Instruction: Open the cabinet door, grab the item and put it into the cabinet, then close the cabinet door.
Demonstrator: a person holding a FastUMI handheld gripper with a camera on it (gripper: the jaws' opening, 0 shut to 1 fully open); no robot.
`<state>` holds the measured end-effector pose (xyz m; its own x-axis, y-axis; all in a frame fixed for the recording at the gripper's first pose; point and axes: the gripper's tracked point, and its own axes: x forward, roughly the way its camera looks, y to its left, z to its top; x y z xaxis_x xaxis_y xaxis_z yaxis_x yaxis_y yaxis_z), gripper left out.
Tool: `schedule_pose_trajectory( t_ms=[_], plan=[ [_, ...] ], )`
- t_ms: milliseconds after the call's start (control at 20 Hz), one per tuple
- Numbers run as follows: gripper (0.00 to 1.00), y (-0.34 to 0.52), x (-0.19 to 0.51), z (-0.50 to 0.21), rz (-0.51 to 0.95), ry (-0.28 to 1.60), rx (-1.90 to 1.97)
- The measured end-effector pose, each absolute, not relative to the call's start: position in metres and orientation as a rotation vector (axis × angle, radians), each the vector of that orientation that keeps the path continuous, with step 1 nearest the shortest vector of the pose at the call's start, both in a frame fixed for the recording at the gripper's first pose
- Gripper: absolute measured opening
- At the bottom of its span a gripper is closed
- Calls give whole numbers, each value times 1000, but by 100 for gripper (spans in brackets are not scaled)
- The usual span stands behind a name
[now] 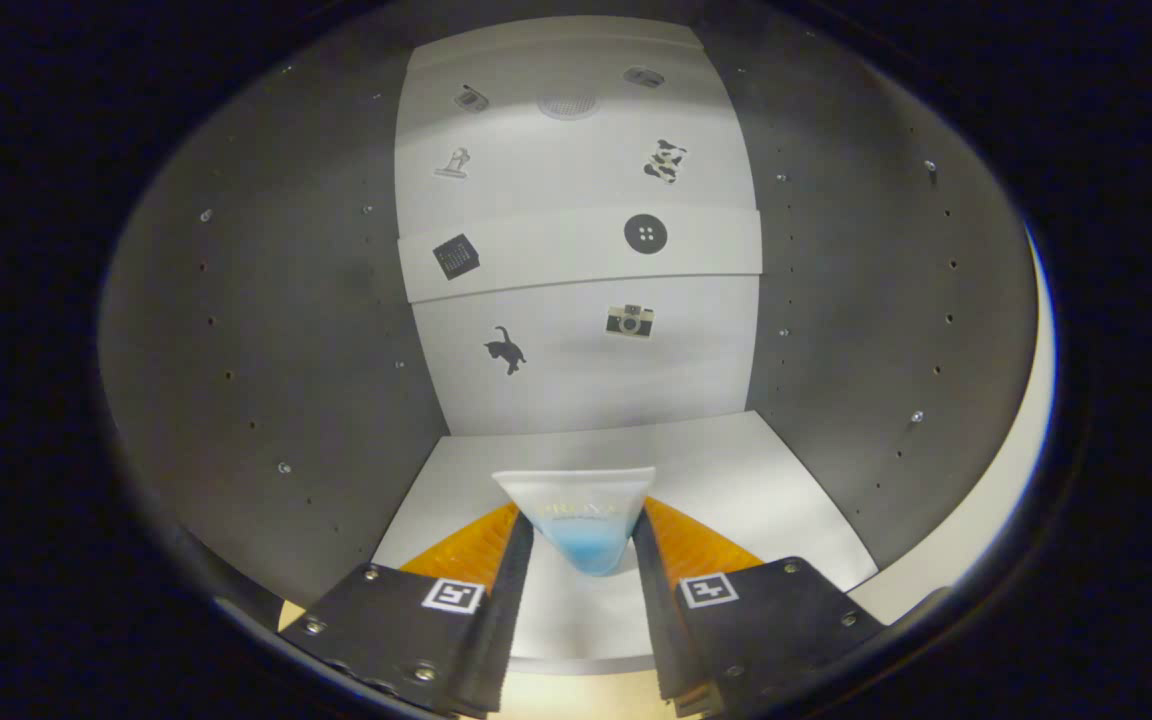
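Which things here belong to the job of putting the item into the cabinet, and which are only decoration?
Belong to the job:
- gripper, shut on the tube
- white and blue tube, held between the fingers
- cabinet floor, under the tube
- cabinet side walls

Only there:
- cat sticker, camera sticker, button sticker on the back panel
- round vent

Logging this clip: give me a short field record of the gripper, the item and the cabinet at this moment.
gripper: shut on tube, reaching into the cabinet
tube: white and blue, held between the fingers, flat end pointing forward
cabinet: open, grey side walls, white floor
back wall: white, with small stickers, a shelf partway up
task stage: item inside the cabinet, not yet released
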<state>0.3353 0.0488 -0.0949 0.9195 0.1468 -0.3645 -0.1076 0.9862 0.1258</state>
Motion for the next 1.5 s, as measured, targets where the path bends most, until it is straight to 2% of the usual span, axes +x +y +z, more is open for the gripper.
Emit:
schedule_pose_trajectory(
  t_ms=[50,350,600,650,700,800,1000,1500],
  plan=[
    [61,47,337,-97,126,385,99],
    [62,42,339,-96,105,380,91],
    [66,41,318,-78,108,336,96],
    [74,42,310,-72,109,319,93],
    [76,40,298,-66,113,302,89],
    [80,42,271,-52,123,271,89],
    [96,32,203,-29,116,217,88],
    [98,-53,-7,-1,-3,172,105]
  ],
)
